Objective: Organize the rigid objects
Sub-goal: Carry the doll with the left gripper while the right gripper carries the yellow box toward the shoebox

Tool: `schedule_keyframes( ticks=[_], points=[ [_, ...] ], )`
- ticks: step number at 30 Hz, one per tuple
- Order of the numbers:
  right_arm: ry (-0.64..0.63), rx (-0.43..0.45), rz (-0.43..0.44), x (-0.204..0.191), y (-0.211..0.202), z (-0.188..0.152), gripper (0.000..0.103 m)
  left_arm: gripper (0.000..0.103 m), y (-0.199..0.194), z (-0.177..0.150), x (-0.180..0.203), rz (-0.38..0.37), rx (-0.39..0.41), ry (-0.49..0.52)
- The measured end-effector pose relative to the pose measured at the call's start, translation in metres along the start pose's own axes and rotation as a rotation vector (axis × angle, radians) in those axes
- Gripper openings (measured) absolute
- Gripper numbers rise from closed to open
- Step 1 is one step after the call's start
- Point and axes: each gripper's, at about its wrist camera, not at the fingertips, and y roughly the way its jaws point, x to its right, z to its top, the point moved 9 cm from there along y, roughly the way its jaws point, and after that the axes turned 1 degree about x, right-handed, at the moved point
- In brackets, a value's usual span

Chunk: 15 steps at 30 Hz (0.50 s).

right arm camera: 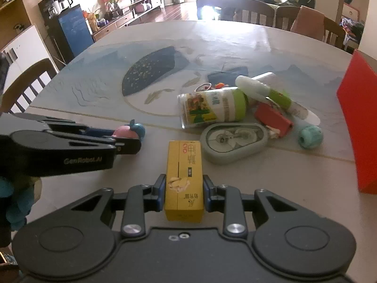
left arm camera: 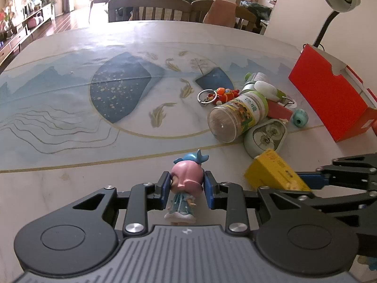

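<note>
A: Left claw (left arm camera: 187,192) clamped the figurine (left arm camera: 186,184); right claw (right arm camera: 182,193) gripped the yellow box (right arm camera: 184,179), both low over the bench (left arm camera: 70,188).
B: We risked the figurine's round head slipping out.

Figurine (left arm camera: 186,184): glossy smooth plastic. Yellow box (right arm camera: 184,179): matt cardboard. Jar (left arm camera: 238,115) at the box's 1 o'clock: clear shiny plastic.

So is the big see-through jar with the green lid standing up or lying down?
Lying down. The jar rests on its side on the table, its clear round bottom facing the left camera and its green lid pointing sideways.
</note>
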Motion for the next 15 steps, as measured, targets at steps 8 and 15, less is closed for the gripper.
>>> schedule_keyframes(
  ticks=[8,15],
  points=[
    [0.047,0.040,0.008,0.018,-0.039,0.005,0.029,0.029,-0.010,-0.002,0.005,-0.022,-0.014,-0.024],
    [0.076,0.076,-0.006,0.040,-0.072,0.009,0.029,0.029,-0.022,0.001,0.018,-0.047,-0.004,-0.014]
  ],
)
